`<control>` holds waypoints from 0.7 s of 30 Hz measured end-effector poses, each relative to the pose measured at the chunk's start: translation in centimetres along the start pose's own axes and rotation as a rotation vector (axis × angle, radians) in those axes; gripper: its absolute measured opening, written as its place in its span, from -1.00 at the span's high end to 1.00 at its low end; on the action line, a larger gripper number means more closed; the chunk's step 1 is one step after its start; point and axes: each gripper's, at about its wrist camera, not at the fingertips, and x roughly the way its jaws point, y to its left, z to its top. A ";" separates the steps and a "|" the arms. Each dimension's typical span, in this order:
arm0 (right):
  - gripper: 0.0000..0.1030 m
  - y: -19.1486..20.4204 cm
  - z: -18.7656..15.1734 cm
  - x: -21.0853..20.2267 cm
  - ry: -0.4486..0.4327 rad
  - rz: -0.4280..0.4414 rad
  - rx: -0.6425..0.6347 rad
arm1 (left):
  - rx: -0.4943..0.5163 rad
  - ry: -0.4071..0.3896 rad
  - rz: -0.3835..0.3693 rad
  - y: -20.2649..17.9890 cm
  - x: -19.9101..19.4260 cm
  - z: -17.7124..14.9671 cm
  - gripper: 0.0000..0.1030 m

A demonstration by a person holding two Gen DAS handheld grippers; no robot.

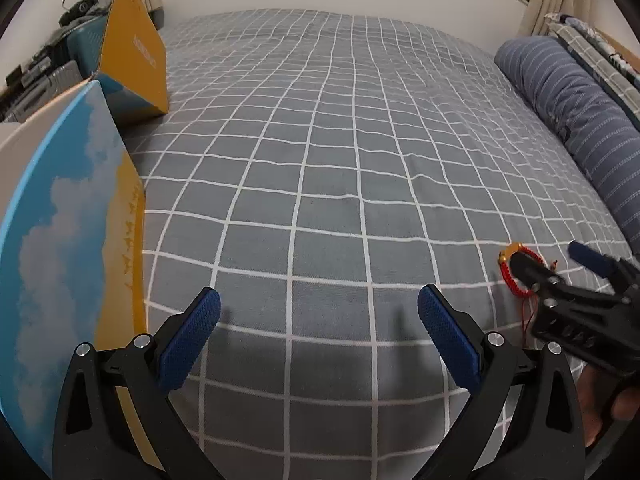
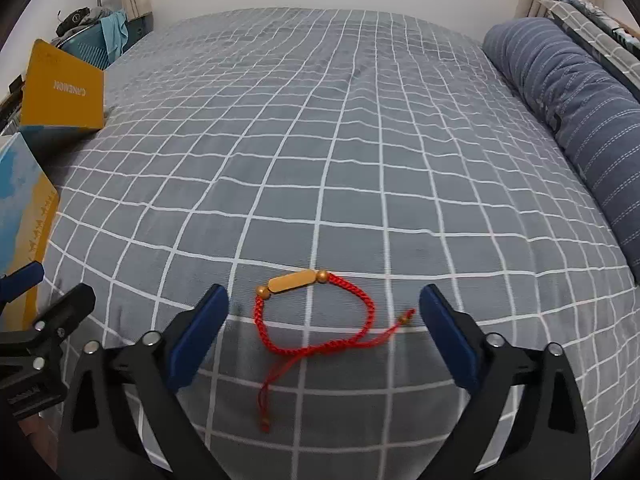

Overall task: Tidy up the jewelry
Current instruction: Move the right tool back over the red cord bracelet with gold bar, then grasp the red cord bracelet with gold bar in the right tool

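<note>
A red braided bracelet [image 2: 320, 320] with a gold bar and two gold beads lies flat on the grey checked bedspread [image 2: 320, 140]. My right gripper [image 2: 323, 312] is open, its blue fingers to either side of the bracelet, just above the bed. In the left wrist view the bracelet [image 1: 510, 268] lies at the right, partly hidden by the right gripper [image 1: 548, 260]. My left gripper [image 1: 319, 316] is open and empty over the bedspread, beside an open blue and yellow box [image 1: 72, 216] on its left.
The box's yellow lid [image 1: 136, 52] stands upright at the bed's left edge; it also shows in the right wrist view [image 2: 62, 88]. A rolled blue striped blanket [image 2: 568, 100] lies along the right side. Clutter sits beyond the bed's far left corner.
</note>
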 end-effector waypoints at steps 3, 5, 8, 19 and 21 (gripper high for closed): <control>-0.51 0.4 -0.2 1.3 0.030 -0.013 -0.015 | 0.002 0.006 0.000 0.1 0.1 -0.3 -0.89; -0.35 0.4 -0.4 1.9 0.044 -0.006 -0.010 | 0.006 0.004 0.005 0.1 0.1 -0.4 -0.89; 0.19 0.6 -0.5 2.0 0.039 0.034 -0.012 | -0.010 0.003 -0.002 0.3 -0.2 -0.4 -0.89; 0.85 0.8 -1.1 0.5 0.018 0.022 -0.020 | 0.007 -0.001 0.005 -0.3 -1.0 -0.1 -0.89; 0.85 0.8 -0.9 0.3 0.012 0.025 -0.020 | 0.008 -0.007 0.012 -0.4 -1.2 -0.2 -0.89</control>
